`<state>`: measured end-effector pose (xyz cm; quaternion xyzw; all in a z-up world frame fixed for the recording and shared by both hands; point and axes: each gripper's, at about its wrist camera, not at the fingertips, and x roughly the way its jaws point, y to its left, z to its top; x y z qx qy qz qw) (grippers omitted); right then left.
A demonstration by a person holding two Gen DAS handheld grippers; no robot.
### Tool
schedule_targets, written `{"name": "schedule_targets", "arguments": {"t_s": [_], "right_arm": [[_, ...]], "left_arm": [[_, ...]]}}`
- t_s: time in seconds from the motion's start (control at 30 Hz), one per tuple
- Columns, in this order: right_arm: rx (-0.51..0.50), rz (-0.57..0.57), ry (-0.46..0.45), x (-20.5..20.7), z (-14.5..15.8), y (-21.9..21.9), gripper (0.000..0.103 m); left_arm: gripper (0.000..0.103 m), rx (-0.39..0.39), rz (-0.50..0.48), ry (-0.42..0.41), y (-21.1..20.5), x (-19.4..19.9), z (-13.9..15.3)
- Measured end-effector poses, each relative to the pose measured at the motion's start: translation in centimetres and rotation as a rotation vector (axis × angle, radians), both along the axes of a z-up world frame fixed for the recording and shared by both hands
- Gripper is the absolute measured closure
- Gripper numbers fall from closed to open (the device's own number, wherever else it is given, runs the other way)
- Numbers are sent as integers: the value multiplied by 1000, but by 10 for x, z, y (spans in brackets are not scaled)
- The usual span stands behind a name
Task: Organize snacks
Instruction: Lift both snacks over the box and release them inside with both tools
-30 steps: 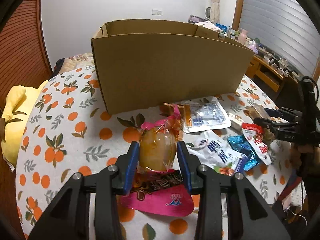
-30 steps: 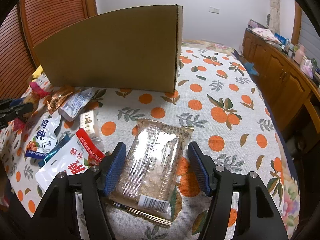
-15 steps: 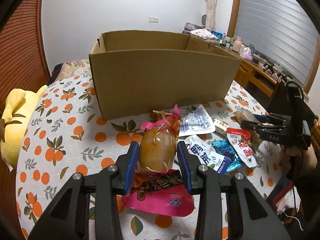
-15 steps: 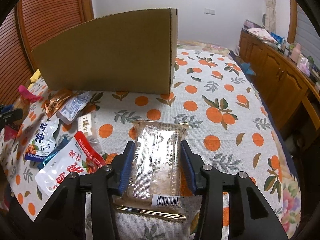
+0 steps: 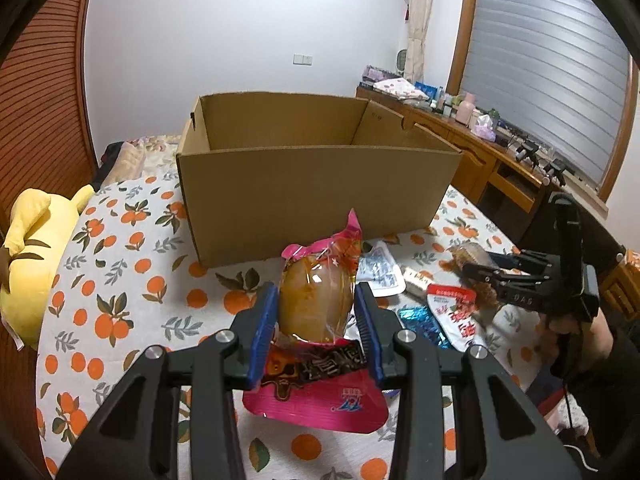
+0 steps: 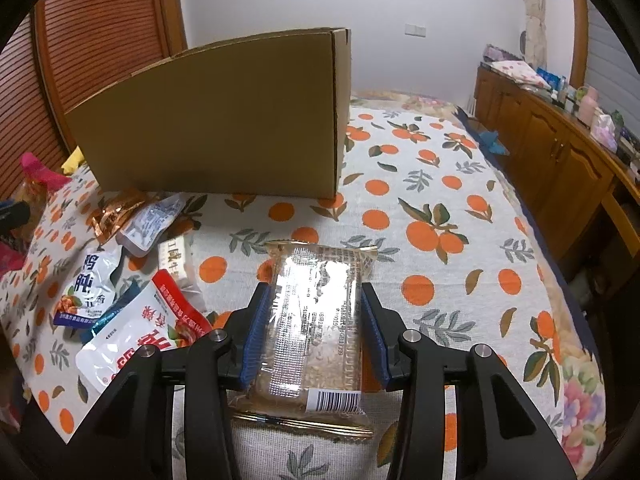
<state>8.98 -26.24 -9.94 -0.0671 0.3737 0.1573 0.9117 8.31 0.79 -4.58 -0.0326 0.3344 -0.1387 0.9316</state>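
My left gripper is shut on a pink-edged snack packet with a round brown item inside, held up off the bed in front of the open cardboard box. My right gripper is shut on a clear packet of pale crisp cake that lies on the orange-print bedcover. That right gripper also shows at the right of the left wrist view, low over the bed. The box stands behind and left of the cake packet.
Several loose snack packets lie between the grippers: a red-and-white one, a white-and-blue one and a clear blue-print sachet. A yellow plush toy lies at the bed's left edge. Wooden cabinets line the right wall.
The left gripper has risen with its pink packet, so the inside of the box now shows. The right gripper's jaws have closed onto the cake packet.
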Motion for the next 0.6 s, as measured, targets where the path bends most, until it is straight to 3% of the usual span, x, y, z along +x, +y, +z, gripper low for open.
{"name": "schedule_targets", "arguments": {"t_s": [0.3,0.6], "right_arm": [[11,7,-31,-3,12,-2,60],[59,55,-90,-4,55,6,60]], "left_arm": [[66,-9,-11,-16,-1,2,14],[66,-23,-22,-30,0,21,36]]}}
